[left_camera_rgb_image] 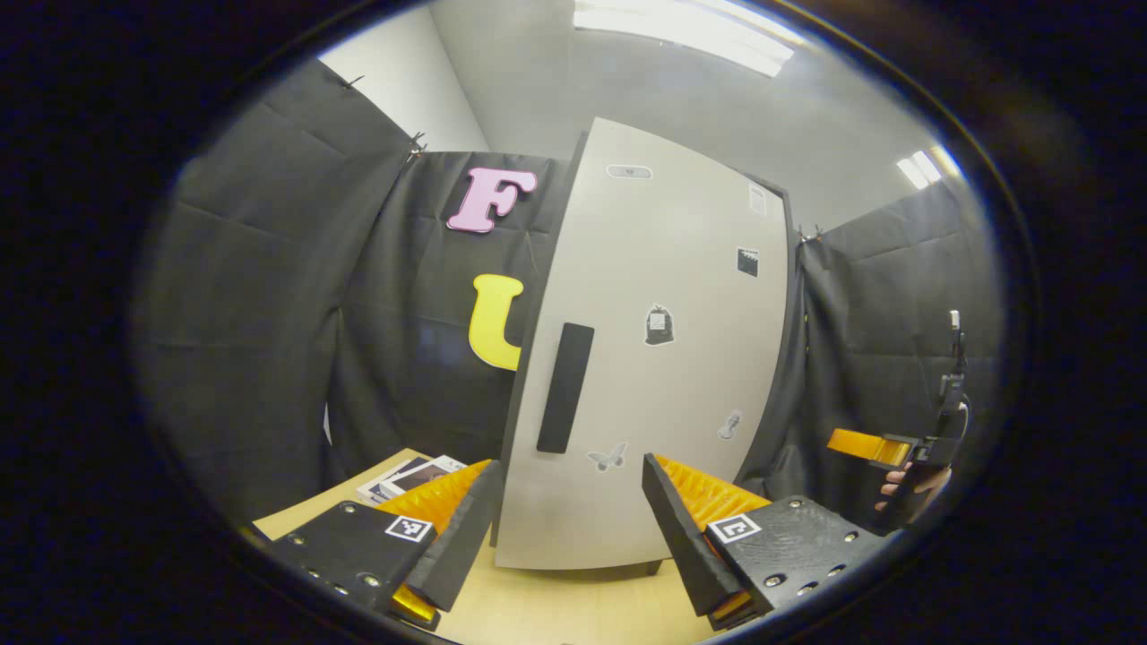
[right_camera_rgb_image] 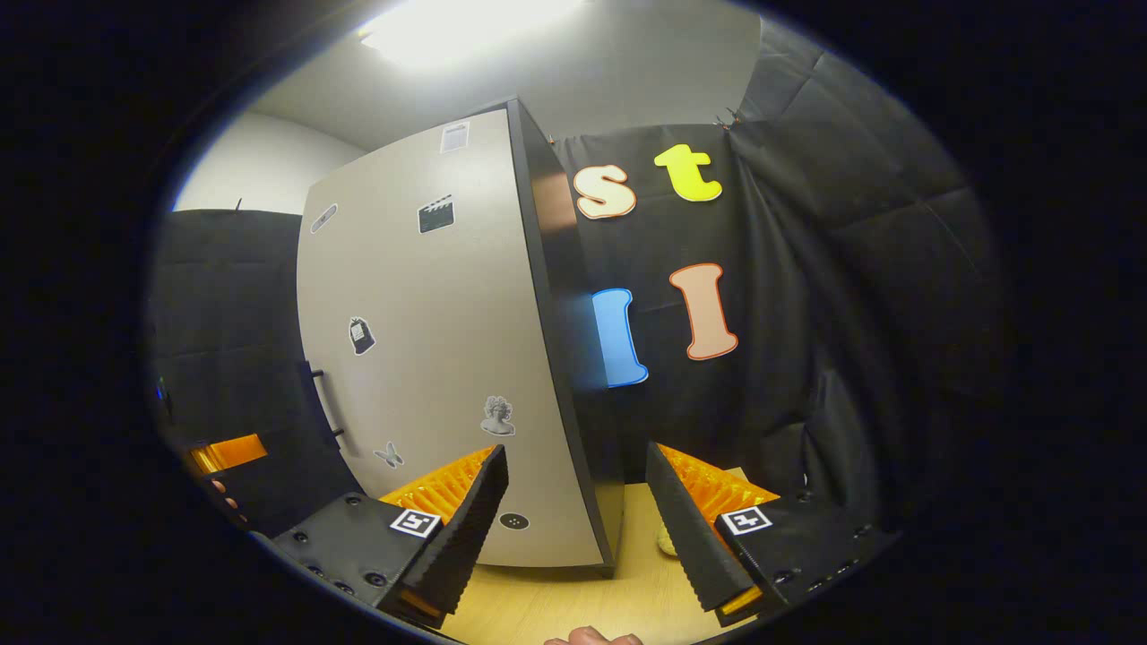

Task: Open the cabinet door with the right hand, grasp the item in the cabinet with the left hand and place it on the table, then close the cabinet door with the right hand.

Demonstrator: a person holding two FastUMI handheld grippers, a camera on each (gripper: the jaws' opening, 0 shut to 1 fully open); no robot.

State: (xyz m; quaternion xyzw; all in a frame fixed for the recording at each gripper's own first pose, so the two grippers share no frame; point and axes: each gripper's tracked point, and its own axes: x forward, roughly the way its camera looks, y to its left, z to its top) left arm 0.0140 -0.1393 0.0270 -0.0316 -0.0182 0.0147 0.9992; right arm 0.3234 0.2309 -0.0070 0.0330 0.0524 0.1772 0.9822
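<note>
Grey cabinet door point(left_camera_rgb_image: 645, 358) flush, tools apart.

- Black cloth point(left_camera_rgb_image: 269, 296) hangs around me as booth walls.
- Above it I see a white wall point(left_camera_rgb_image: 403, 81) and grey ceiling point(left_camera_rgb_image: 717, 116) with bright light panels point(left_camera_rgb_image: 690, 27).
- Below me lies a pale wooden tabletop point(left_camera_rgb_image: 573, 609).

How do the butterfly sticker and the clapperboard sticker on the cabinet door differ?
The butterfly sticker sits low on the cabinet door, near the handle; the clapperboard sticker sits high. The butterfly is pale grey and small; the clapperboard is dark and larger. Both lie flat on the same closed door.
</note>
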